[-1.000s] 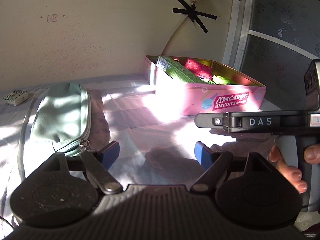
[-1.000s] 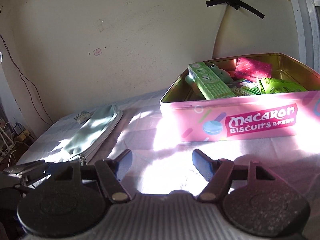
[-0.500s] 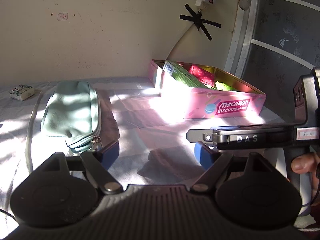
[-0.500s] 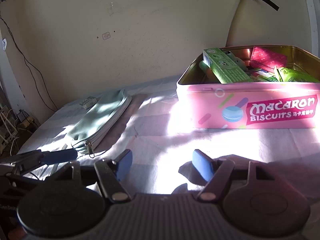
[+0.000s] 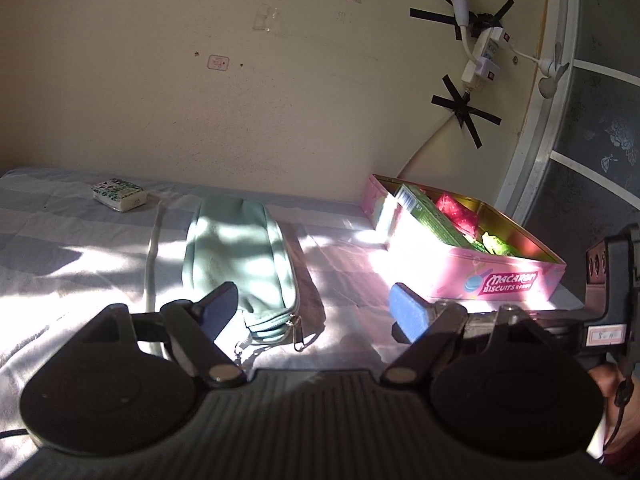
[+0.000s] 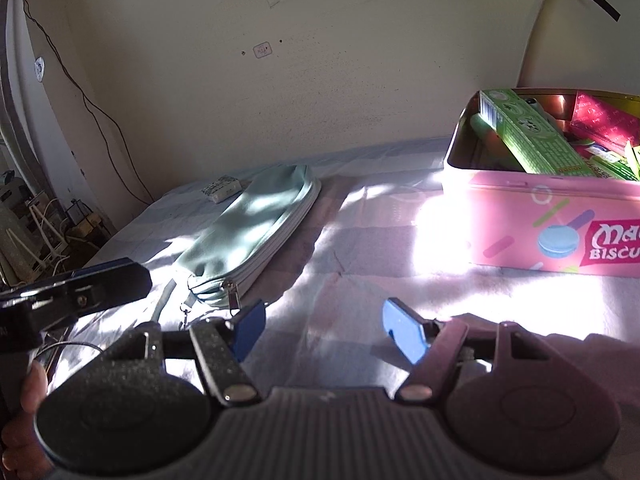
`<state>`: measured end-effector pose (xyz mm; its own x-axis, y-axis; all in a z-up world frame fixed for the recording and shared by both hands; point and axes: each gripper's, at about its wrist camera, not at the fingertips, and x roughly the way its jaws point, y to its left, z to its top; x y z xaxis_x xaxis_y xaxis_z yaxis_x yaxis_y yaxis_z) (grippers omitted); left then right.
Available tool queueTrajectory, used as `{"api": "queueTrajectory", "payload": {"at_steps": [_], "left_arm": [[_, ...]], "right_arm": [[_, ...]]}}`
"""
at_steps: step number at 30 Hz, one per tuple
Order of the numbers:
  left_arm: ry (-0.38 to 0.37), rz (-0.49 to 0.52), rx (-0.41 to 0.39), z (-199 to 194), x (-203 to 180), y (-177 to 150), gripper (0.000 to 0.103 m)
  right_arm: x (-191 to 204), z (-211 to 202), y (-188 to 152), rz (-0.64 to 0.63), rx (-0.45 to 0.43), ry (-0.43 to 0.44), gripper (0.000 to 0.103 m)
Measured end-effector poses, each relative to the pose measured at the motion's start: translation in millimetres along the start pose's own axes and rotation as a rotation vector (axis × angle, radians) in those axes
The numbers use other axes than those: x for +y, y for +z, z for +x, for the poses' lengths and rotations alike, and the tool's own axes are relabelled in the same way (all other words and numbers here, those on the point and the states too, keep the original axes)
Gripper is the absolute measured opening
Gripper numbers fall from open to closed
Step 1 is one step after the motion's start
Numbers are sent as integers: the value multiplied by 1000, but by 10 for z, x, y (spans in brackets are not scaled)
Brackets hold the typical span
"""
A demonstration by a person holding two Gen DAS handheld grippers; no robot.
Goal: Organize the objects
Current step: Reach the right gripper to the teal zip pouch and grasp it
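Observation:
A pale green zip pouch (image 5: 236, 252) (image 6: 256, 228) lies on the striped cloth, its zip end toward me. My left gripper (image 5: 312, 312) hovers open just short of that zip end, nothing between its blue pads. My right gripper (image 6: 324, 330) is open over bare cloth, right of the pouch's zip pulls (image 6: 232, 296). A pink Macaron biscuit tin (image 5: 492, 280) (image 6: 560, 228) stands open to the right, holding a green carton (image 6: 532, 140), a red packet (image 6: 600, 120) and other packets. A small white-and-green packet (image 5: 119, 194) (image 6: 222, 188) rests near the wall behind the pouch.
The cream wall (image 5: 240, 80) runs close behind the bed. A power strip and cable taped with black crosses (image 5: 480, 64) hang above the tin. Left of the bed, cables and clutter (image 6: 48, 220) sit on the floor. A hand (image 6: 28, 392) holds the left gripper's handle.
Both views have swung left: the pouch now sits nearer the centre and the tin has slid toward the right edge. The left gripper has come up to the pouch's zip end.

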<state>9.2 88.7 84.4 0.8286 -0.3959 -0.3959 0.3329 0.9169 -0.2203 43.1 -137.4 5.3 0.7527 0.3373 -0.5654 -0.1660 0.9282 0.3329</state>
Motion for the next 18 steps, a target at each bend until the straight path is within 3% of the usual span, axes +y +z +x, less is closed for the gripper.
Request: {"api": "queueTrajectory", "payload": {"at_steps": [9, 18], "left_arm": [[172, -188, 0, -38, 524, 45, 85], [185, -308, 37, -77, 809, -55, 85]], "right_arm": [[58, 263, 139, 72, 69, 128, 65], [28, 571, 235, 147, 122, 167, 61]]}}
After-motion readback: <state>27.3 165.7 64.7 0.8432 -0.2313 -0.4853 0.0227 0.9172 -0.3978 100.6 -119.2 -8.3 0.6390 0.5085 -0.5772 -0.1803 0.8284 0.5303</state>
